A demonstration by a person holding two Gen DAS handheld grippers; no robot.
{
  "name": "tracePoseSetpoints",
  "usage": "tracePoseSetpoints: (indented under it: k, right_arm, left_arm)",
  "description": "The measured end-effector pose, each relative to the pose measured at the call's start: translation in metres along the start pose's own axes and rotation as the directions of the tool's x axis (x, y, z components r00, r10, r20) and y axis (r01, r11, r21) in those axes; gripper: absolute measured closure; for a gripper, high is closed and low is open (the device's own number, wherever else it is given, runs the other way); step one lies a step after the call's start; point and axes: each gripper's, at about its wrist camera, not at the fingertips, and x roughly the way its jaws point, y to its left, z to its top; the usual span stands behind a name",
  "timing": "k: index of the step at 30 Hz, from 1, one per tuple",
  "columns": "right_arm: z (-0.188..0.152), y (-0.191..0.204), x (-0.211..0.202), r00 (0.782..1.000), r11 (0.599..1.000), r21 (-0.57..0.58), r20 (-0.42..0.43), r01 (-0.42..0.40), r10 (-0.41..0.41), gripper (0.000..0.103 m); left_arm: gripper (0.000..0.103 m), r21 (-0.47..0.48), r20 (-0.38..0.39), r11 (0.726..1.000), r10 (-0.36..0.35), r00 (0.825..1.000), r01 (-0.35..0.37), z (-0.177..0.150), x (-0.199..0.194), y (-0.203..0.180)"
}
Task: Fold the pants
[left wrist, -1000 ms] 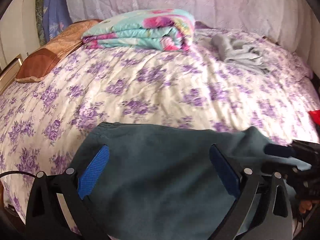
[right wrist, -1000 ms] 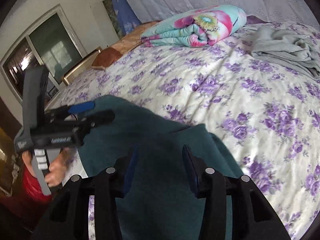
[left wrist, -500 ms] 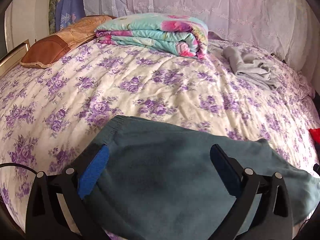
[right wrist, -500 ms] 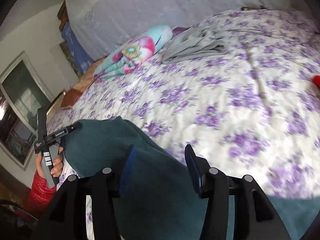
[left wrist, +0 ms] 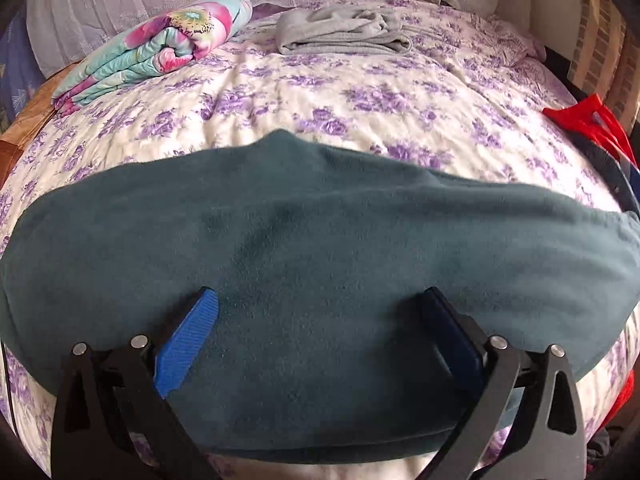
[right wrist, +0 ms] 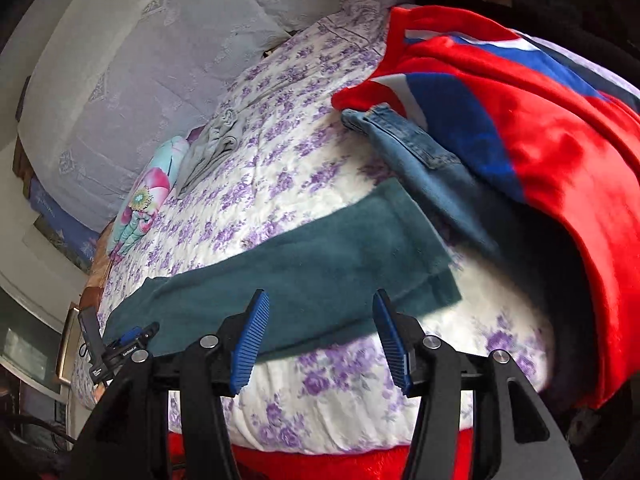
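Note:
The dark teal pants lie flat on the purple-flowered bedspread, folded lengthwise into one long strip. My left gripper is open and hovers just above the pants, near their front edge; it also shows in the right wrist view at the strip's left end. My right gripper is open and empty, hovering near the front edge of the strip around its middle.
A folded floral quilt and a grey garment lie at the far side of the bed. A red and blue blanket and blue jeans lie at the right. A brown pillow is far left.
The pants went from a bunched fold near the left end to a long strip laid out flat. My right gripper swung far to the right and opened wider. My left gripper stayed open over the pants.

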Motion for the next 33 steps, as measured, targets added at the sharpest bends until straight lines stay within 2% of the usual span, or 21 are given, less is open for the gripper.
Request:
tracePoseSetpoints:
  k: [2, 3, 5, 9, 11, 13, 15, 17, 19, 21, 24, 26, 29, 31, 33]
  right_arm:
    - [-0.007, -0.017, 0.006, 1.0, 0.998, 0.071, -0.021, 0.001, 0.001, 0.049]
    - [-0.009, -0.026, 0.008, 1.0, 0.993, 0.112, -0.016, -0.024, 0.026, 0.049]
    - [-0.011, -0.034, 0.011, 0.997, 0.984, 0.163, 0.02, -0.072, 0.069, 0.049]
    - [-0.01, -0.046, 0.02, 0.988, 0.969, 0.211, 0.106, -0.132, 0.112, 0.052]
    - [-0.012, -0.05, 0.021, 0.984, 0.967, 0.221, 0.148, -0.129, 0.098, 0.073]
    - [-0.014, -0.055, 0.023, 0.981, 0.964, 0.233, 0.169, -0.131, 0.093, 0.089]
    - [-0.014, -0.054, 0.022, 0.978, 0.966, 0.223, 0.188, -0.128, 0.087, 0.094]
    - [-0.011, -0.042, 0.017, 0.975, 0.98, 0.171, 0.215, -0.1, 0.062, 0.096]
    - [-0.004, -0.015, 0.01, 0.965, 0.995, 0.076, 0.26, -0.066, 0.044, 0.098]
    - [0.004, 0.02, 0.007, 0.957, 0.998, -0.034, 0.284, -0.059, 0.066, 0.098]
    - [0.008, 0.081, 0.012, 0.951, 0.976, -0.213, 0.288, -0.052, 0.114, 0.098]
    - [0.006, 0.126, 0.025, 0.95, 0.942, -0.331, 0.273, -0.056, 0.153, 0.098]
    - [-0.002, 0.185, 0.055, 0.954, 0.89, -0.431, 0.176, -0.146, 0.242, 0.098]
    - [-0.014, 0.224, 0.077, 0.954, 0.849, -0.492, 0.106, -0.194, 0.28, 0.098]
    - [-0.033, 0.261, 0.099, 0.958, 0.797, -0.568, 0.049, -0.206, 0.282, 0.098]
  left_arm:
    - [0.004, -0.055, -0.011, 0.998, -0.014, 1.0, 0.014, -0.001, 0.004, 0.012]
    - [0.004, -0.066, -0.022, 0.997, -0.036, 0.999, 0.034, -0.001, 0.006, 0.017]
    - [0.004, -0.071, -0.001, 0.996, -0.053, 0.999, 0.052, -0.003, 0.002, 0.02]
    - [0.004, -0.042, 0.005, 0.999, -0.018, 1.0, 0.018, -0.006, 0.0, 0.014]
    - [0.004, -0.042, 0.008, 0.999, -0.019, 1.0, 0.019, -0.006, -0.001, 0.015]
    - [0.004, -0.064, 0.022, 0.997, -0.035, 0.999, 0.037, -0.007, -0.006, 0.02]
    - [0.004, -0.099, 0.053, 0.994, -0.04, 0.998, 0.045, -0.01, -0.018, 0.029]
    - [0.004, -0.128, 0.087, 0.992, 0.016, 0.996, -0.004, -0.016, -0.034, 0.042]
    - [0.004, -0.153, 0.121, 0.985, 0.095, 0.988, -0.076, -0.023, -0.054, 0.059]
    - [0.004, -0.19, 0.148, 0.974, 0.153, 0.977, -0.124, -0.029, -0.073, 0.08]
    - [0.004, -0.254, 0.15, 0.953, 0.208, 0.967, -0.165, -0.043, -0.088, 0.112]
    - [0.004, -0.308, 0.128, 0.937, 0.215, 0.968, -0.167, -0.055, -0.088, 0.132]
    - [0.004, -0.387, 0.071, 0.913, 0.172, 0.983, -0.132, -0.077, -0.072, 0.157]
    - [0.004, -0.364, 0.113, 0.924, 0.171, 0.979, -0.119, -0.086, -0.071, 0.156]
    - [0.004, -0.33, 0.119, 0.929, 0.22, 0.968, -0.17, -0.089, -0.07, 0.148]
